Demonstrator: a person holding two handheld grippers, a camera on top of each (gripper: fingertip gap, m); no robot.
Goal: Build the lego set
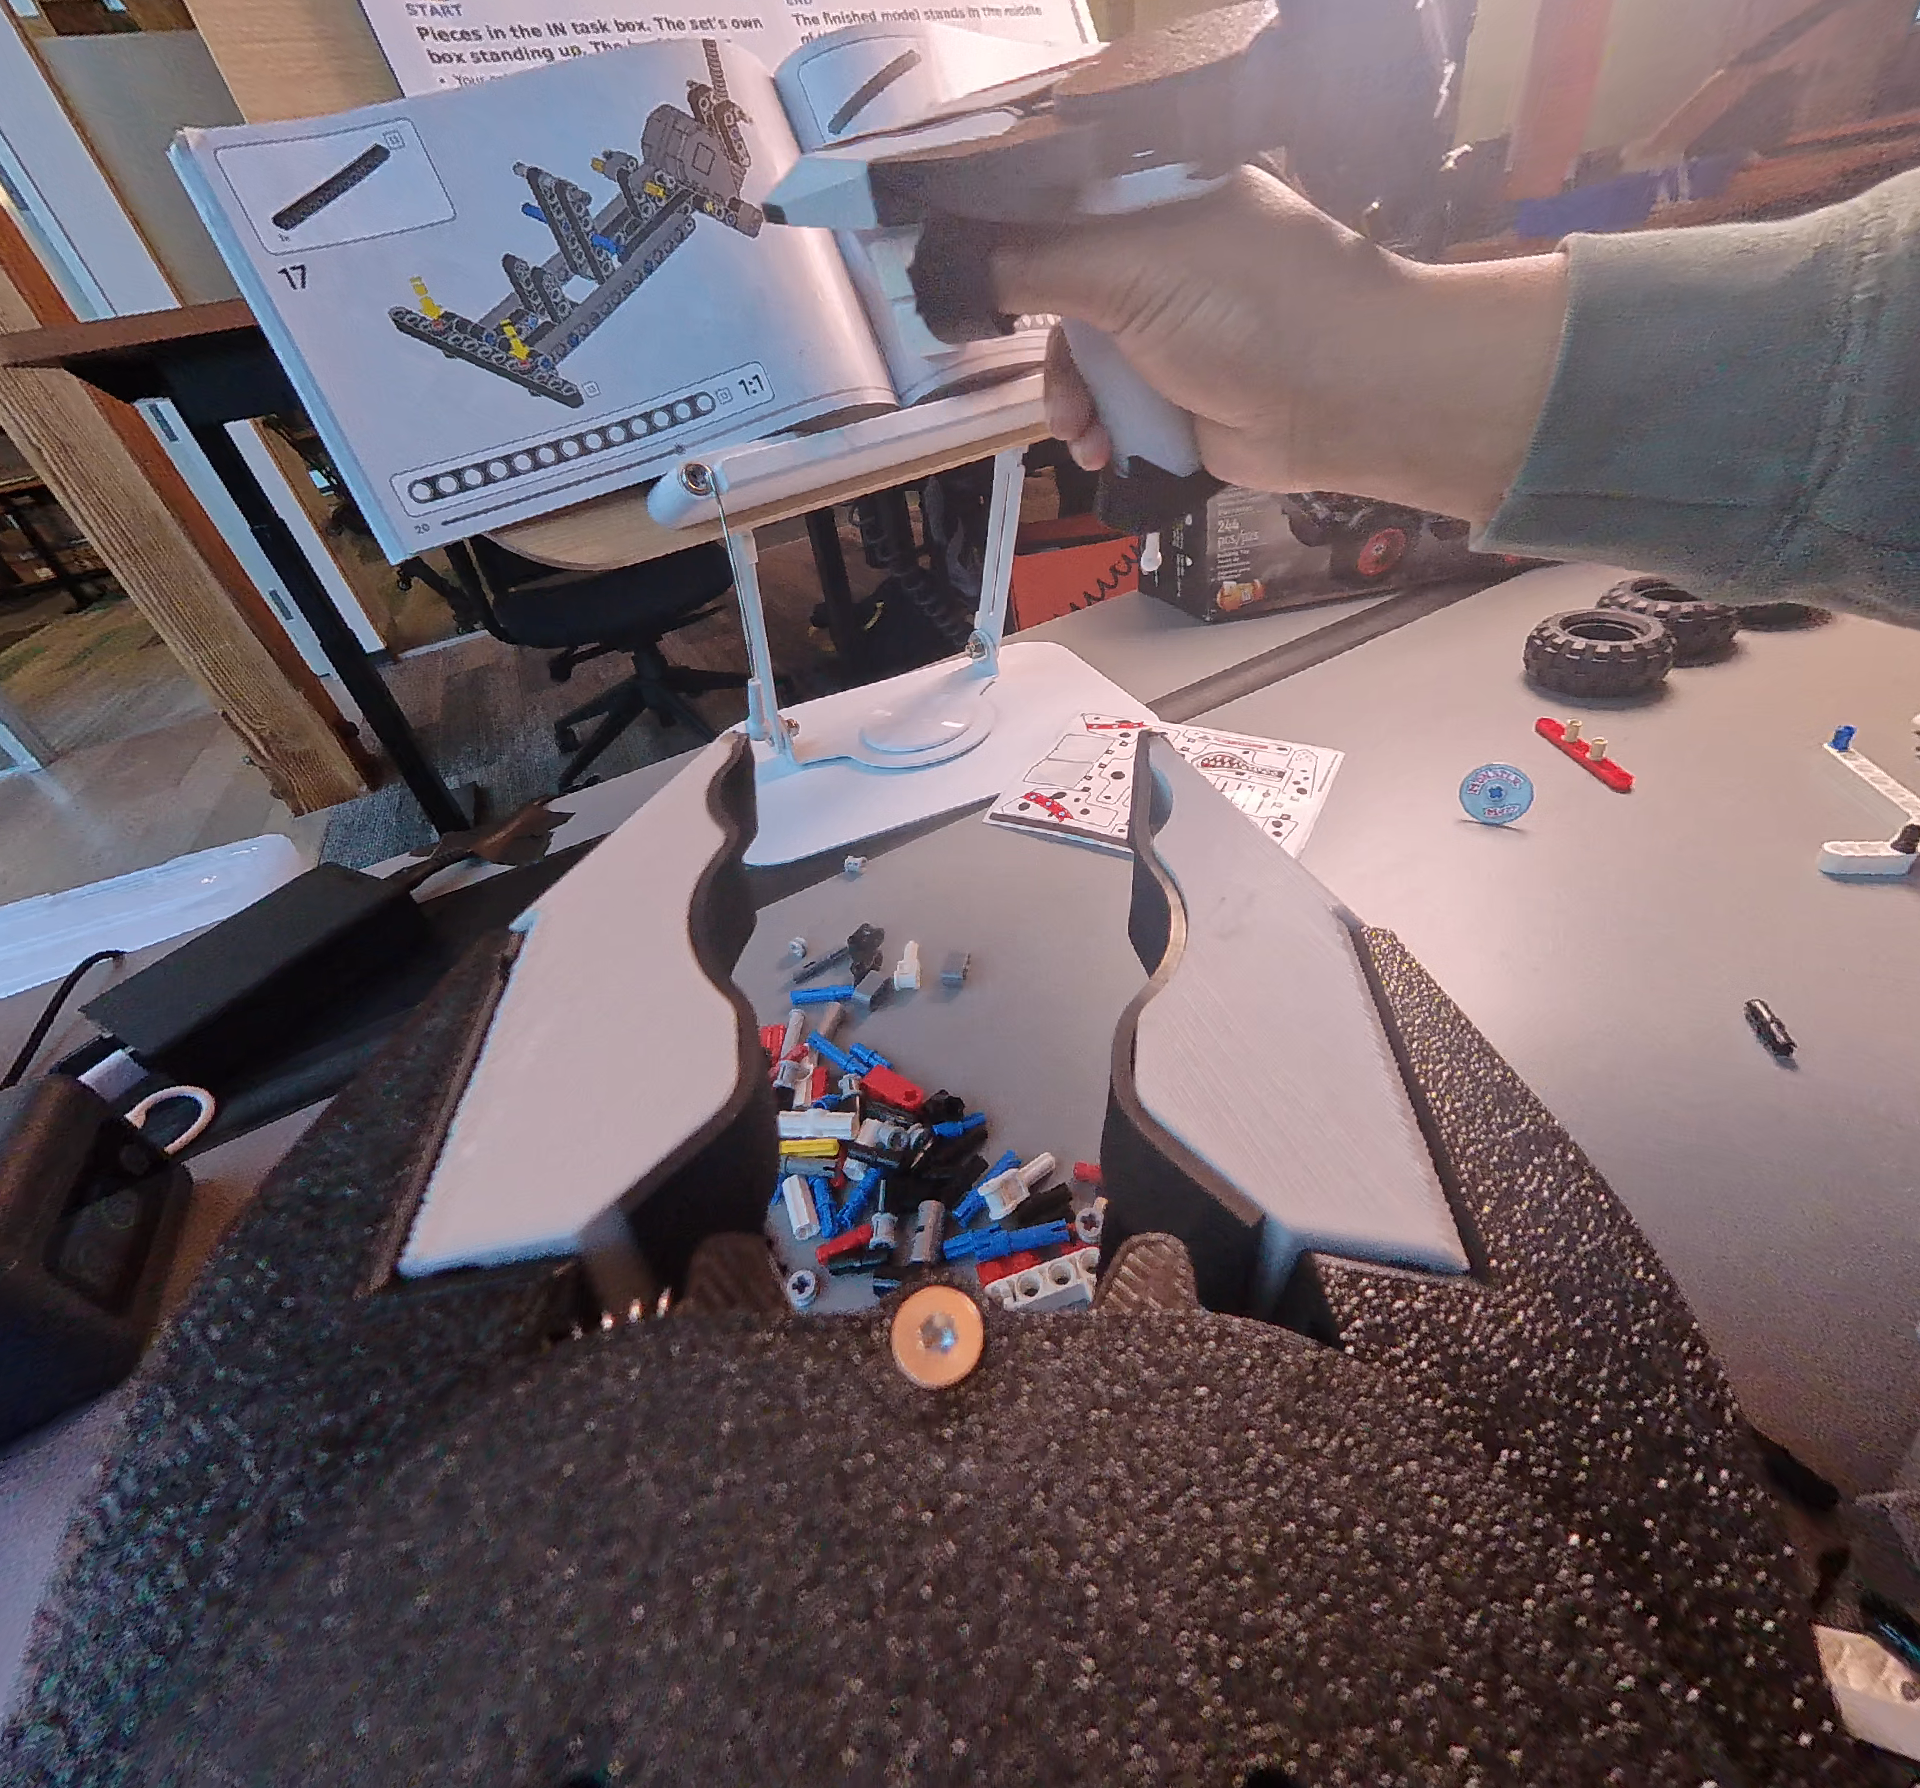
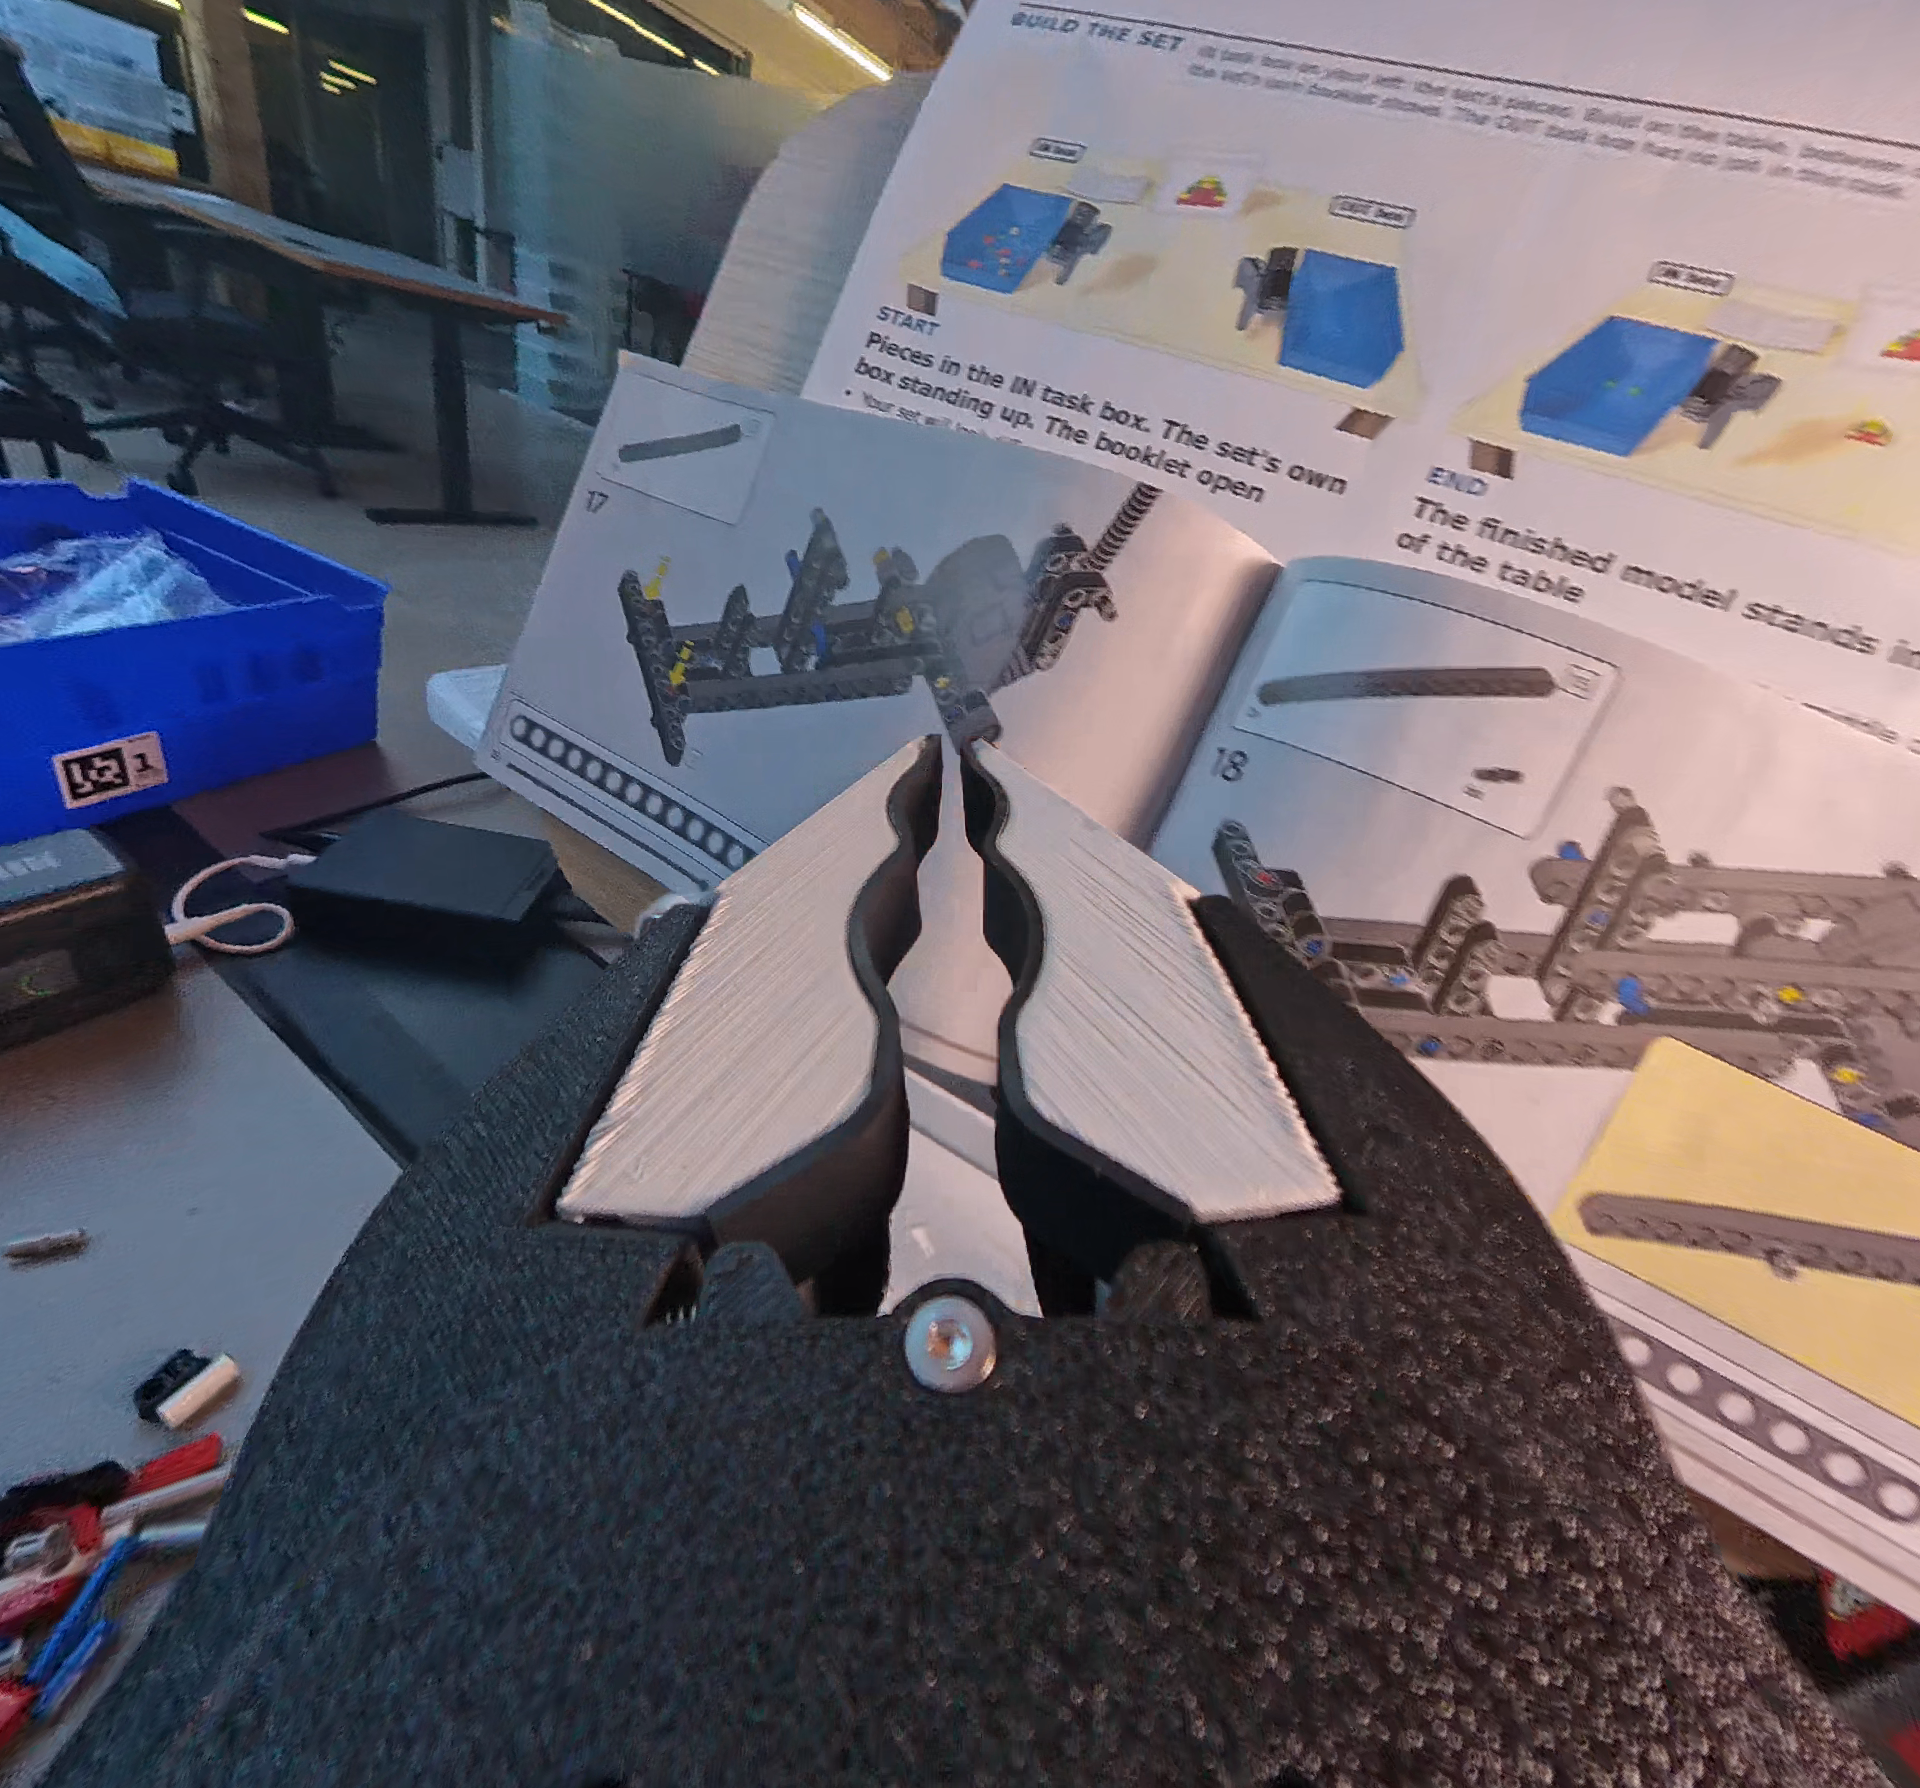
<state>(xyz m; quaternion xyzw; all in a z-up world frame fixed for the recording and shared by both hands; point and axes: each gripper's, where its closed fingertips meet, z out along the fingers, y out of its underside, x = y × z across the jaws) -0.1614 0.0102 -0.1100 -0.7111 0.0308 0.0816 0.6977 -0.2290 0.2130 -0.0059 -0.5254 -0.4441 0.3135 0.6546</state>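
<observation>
Left gripper (image 1: pixel 940 803) is hovering, jaws released, over tiny light pins (image 1: pixel 914 1156); pinch midshaft. Right gripper (image 2: pixel 951 751) is nearly clenched, empty, at the booklet (image 2: pixel 894 616).

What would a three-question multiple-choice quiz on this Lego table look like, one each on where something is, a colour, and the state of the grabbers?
1. Where does the pile of small Lego pieces lie?
A. on the grey table, below the left gripper
B. in the blue bin
C. on the instruction booklet

2. What colour is the beam with two tan pegs near the tyres?
A. yellow
B. red
C. green

3. How does the right gripper stand?
A. wide open
B. clamped on a tyre
C. nearly closed, holding nothing

Answers:
1 A: the pile shows on the tabletop between the spread fingers.
2 B: it is plainly red.
3 C: only a narrow gap shows between the tips, pointed at the booklet.
</observation>
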